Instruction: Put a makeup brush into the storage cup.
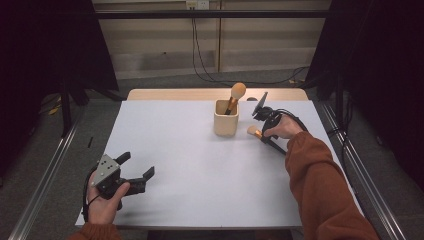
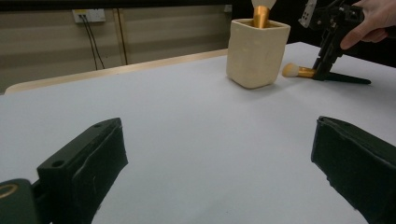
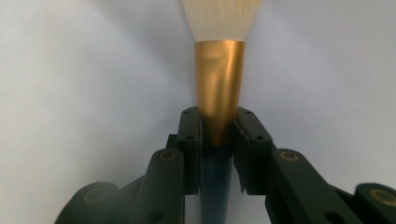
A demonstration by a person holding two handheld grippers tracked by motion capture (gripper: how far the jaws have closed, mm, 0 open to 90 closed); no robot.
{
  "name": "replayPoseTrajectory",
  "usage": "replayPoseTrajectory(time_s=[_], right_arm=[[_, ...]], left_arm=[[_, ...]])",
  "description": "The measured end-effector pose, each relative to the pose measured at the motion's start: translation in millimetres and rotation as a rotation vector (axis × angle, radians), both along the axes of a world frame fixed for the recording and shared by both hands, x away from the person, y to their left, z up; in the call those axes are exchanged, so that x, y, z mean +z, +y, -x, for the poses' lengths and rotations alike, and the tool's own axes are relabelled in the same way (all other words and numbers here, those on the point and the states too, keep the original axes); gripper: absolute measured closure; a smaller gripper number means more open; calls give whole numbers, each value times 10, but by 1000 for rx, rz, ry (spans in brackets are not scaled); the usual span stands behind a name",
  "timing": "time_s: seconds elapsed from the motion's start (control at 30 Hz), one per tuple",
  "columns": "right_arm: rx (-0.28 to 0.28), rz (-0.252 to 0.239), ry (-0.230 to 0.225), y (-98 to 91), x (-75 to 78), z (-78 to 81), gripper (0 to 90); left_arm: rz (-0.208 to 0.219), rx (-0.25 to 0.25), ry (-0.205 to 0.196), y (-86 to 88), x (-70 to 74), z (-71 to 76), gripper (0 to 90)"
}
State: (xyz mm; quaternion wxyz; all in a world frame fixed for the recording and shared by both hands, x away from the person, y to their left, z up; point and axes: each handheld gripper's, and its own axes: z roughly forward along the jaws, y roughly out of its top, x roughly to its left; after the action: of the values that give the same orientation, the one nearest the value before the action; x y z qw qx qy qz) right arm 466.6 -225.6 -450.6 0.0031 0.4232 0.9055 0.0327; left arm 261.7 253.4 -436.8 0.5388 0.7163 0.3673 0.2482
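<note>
A makeup brush (image 1: 255, 132) with a pale head, gold ferrule and dark handle lies on the white table (image 1: 200, 170), just right of a cream square cup (image 1: 226, 120). My right gripper (image 1: 263, 137) points down at it, shut on the brush where ferrule meets handle; in the right gripper view the pads (image 3: 191, 140) press both sides of the brush (image 3: 219, 70). A second brush (image 1: 237, 92) stands head-up in the cup. At the near left my left gripper (image 1: 137, 164) is held low over the table, open and holding nothing. The left gripper view shows the cup (image 2: 256, 53), the lying brush (image 2: 299, 71) and the right gripper (image 2: 322, 72) far off.
A wooden strip (image 1: 170, 94) runs along the table's far edge. Metal rails (image 1: 45, 175) flank the table on both sides. Cables (image 1: 200, 65) hang by the back wall. A person's rust-coloured sleeve (image 1: 320, 185) reaches in from the lower right.
</note>
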Motion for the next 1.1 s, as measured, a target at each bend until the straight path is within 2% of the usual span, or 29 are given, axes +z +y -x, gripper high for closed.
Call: replayPoseTrajectory(time_s=[0.27, 0.67, 0.77, 0.87, 1.1], right_arm=[[-7, -9, -5, -31, 8, 20, 744], [-18, -58, -99, -44, 188, 108, 744], [-34, -74, -140, -67, 250, 136, 745], [-52, -85, -159, -89, 302, 168, 744], [-84, -128, -198, -183, 311, 234, 744]], left_arm=[[10, 8, 2, 2, -1, 7, 30], [3, 11, -2, 13, 3, 11, 30], [5, 13, 0, 15, 1, 11, 30], [3, 9, -3, 17, 3, 10, 30], [3, 4, -1, 17, -1, 13, 26]])
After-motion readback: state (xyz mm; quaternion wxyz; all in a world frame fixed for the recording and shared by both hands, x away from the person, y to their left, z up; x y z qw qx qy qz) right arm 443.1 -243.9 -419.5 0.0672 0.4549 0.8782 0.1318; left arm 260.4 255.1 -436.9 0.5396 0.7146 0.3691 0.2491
